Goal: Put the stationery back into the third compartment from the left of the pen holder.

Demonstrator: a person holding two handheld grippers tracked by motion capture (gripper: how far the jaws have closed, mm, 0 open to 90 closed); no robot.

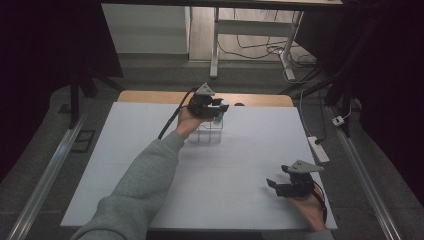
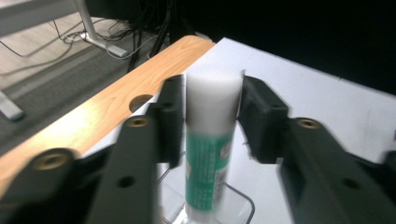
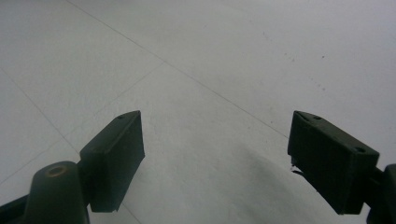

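A tube with a white cap and a green label stands upright in a clear wire-edged holder at the far middle of the white board. My left gripper is shut on the tube, its two black jaws pressed on either side of the white cap. From above, the left gripper hangs over the holder with the tube beneath it. My right gripper rests low near the front right of the board, open, with nothing between its jaws; in its own view the right gripper faces bare white surface.
The white board covers a wooden table whose far edge has a round hole. A power strip lies on the floor to the right. Desk legs and cables stand beyond the far edge.
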